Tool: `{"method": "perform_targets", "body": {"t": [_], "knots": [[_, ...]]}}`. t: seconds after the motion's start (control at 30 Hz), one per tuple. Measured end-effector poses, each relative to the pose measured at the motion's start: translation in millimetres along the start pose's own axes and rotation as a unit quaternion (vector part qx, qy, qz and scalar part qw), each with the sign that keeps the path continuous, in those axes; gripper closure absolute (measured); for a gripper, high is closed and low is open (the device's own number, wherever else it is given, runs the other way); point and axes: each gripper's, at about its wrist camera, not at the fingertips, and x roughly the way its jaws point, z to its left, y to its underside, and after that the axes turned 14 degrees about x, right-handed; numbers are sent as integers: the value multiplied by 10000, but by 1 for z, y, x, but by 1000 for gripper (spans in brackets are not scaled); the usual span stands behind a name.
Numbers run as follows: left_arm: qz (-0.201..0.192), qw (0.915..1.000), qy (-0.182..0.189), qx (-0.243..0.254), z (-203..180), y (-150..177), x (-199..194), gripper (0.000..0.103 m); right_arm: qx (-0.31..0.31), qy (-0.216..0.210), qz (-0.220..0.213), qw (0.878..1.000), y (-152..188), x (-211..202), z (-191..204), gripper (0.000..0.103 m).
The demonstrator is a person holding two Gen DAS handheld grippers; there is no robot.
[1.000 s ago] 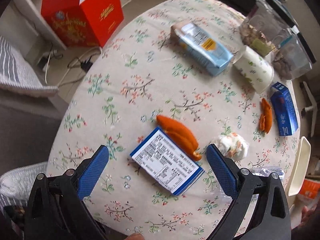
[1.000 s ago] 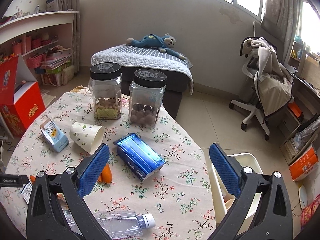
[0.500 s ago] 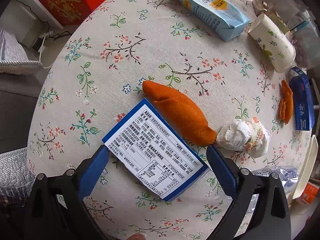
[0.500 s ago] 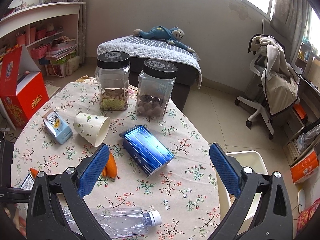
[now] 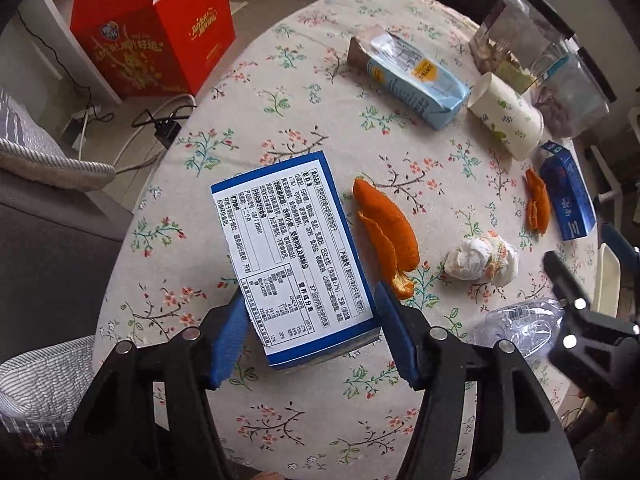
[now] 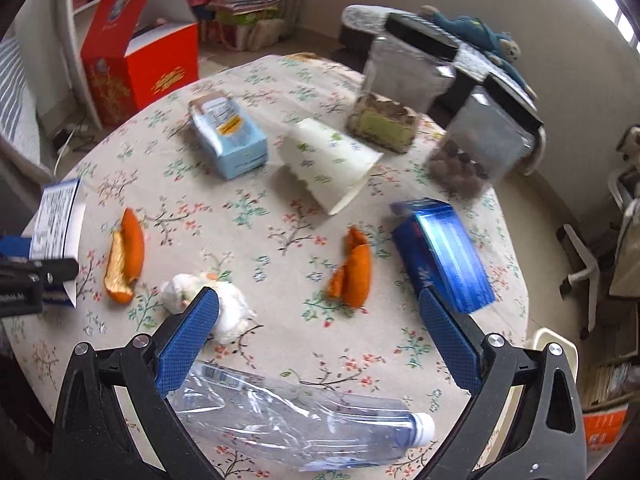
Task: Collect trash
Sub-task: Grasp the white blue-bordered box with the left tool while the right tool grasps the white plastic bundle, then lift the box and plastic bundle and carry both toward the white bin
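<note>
Left gripper [image 5: 308,332]: jaws closing around the near end of the white-and-blue box [image 5: 294,256]; the box fills the gap between the blue pads, which sit at its two long sides. I cannot tell whether they press on it yet.
Box axis: long side runs from the claw out toward 11 o'clock in the left wrist view, so the pads cross its short width.
Right gripper [image 6: 320,336]: jaws wide apart, holding nothing.
Nearest trash to it: crushed clear bottle [image 6: 296,420] at 6 o'clock, lying crosswise below the pads, cap toward 4 o'clock.
Next out: crumpled tissue [image 6: 216,304] just behind the left pad at 9 o'clock; orange peel [image 6: 352,272] at 12 o'clock.
Further out: paper cup [image 6: 328,164] on its side and blue milk carton [image 6: 228,136], around 11 to 12 o'clock on the flowered table [image 6: 400,348].
Judgement: the bottle is likely the right claw's next pick; it must drop lower to span it.
</note>
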Motion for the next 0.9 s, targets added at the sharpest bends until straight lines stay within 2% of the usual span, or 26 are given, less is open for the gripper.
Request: {"method": "perform_targets", "body": {"t": [0.07,0.17,0.23,0.37,0.47,0.57,0.73,0.9], "knots": [[-170,9998,-11,41,2,-2,-9,42,-550,-91,240,9982,4,12,23,7],[-354,9992,-87,130,8,-2,-17,42,-1146,-23,523,9920,14,28,48,17],[-385,9991,-66,135,16,-4,-16,42,-1150,-82,768,9904,16,39,51,36],[-344,9994,-1,30,25,-6,-10,42,-584,-537,1160,9901,6,46,40,69],[-356,9994,-5,-17,28,-5,-10,42,-107,-781,1214,9895,-1,46,27,73],[-409,9991,-12,-76,29,-6,-12,42,256,-929,1045,9898,-8,38,18,74],[-578,9982,-47,-172,32,-10,-18,42,659,-1029,425,9916,-22,4,7,74],[-895,9956,-94,-261,33,-14,-32,42,1066,-1140,-161,9876,-33,-25,-12,73]]}}
